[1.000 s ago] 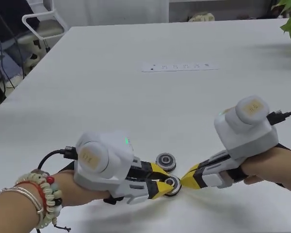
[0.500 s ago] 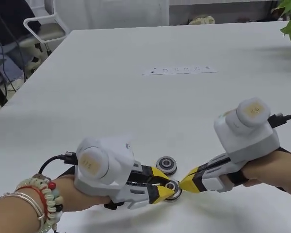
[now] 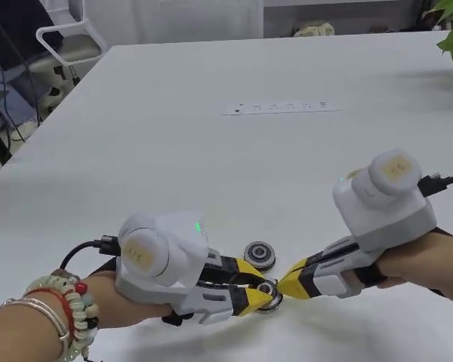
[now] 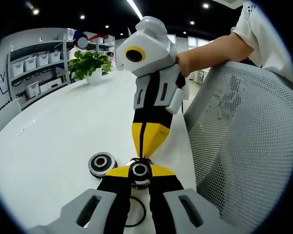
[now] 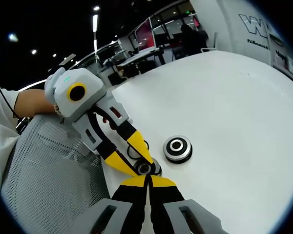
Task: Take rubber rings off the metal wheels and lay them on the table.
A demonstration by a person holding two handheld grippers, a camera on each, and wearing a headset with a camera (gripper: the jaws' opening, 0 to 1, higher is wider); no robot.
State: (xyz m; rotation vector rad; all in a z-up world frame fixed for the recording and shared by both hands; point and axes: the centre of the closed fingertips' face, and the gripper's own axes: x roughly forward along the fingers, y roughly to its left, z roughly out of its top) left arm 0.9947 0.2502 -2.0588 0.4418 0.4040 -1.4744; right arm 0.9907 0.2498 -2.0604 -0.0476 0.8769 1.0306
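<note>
Gripping a metal wheel at the table's near edge, the left gripper is pinched onto it.
The right gripper is pressed together at the wheel's rim; whether its rubber ring is caught cannot be told. If pulled askew, the wheel could be twisted loose and knocked into the second wheel.
</note>
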